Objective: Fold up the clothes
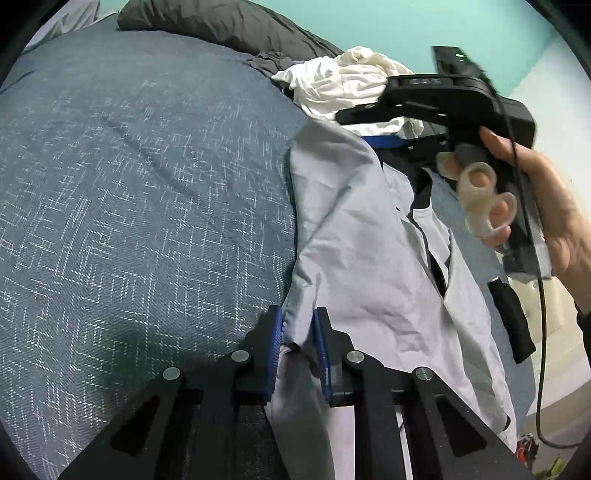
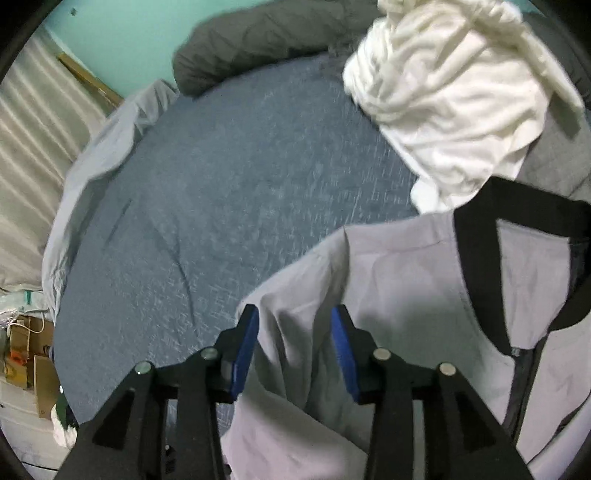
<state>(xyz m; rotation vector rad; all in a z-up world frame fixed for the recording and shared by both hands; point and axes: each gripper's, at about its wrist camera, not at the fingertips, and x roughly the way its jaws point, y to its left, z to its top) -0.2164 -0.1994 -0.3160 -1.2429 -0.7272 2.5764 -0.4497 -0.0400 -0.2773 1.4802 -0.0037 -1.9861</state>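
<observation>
A light grey jacket [image 1: 354, 236] with a black collar [image 2: 476, 258] and a dark zipper hangs over the blue patterned bedspread [image 1: 140, 192]. My left gripper [image 1: 298, 330] is shut on an edge of the jacket, with cloth pinched between its blue pads. My right gripper [image 2: 293, 330], held by a hand [image 1: 546, 206], shows at the upper right of the left wrist view. Its jaws stand wider apart, closed on a thick bunch of the jacket's shoulder cloth [image 2: 295, 339]. The jacket is stretched between the two grippers.
A crumpled white garment [image 2: 443, 96] lies at the far side of the bed, with dark grey bedding [image 1: 229, 26] behind it. A pale sheet [image 2: 96, 158] hangs at the bed's left edge. Cardboard boxes [image 2: 26, 354] stand on the floor. A black cable [image 1: 543, 332] trails from the right gripper.
</observation>
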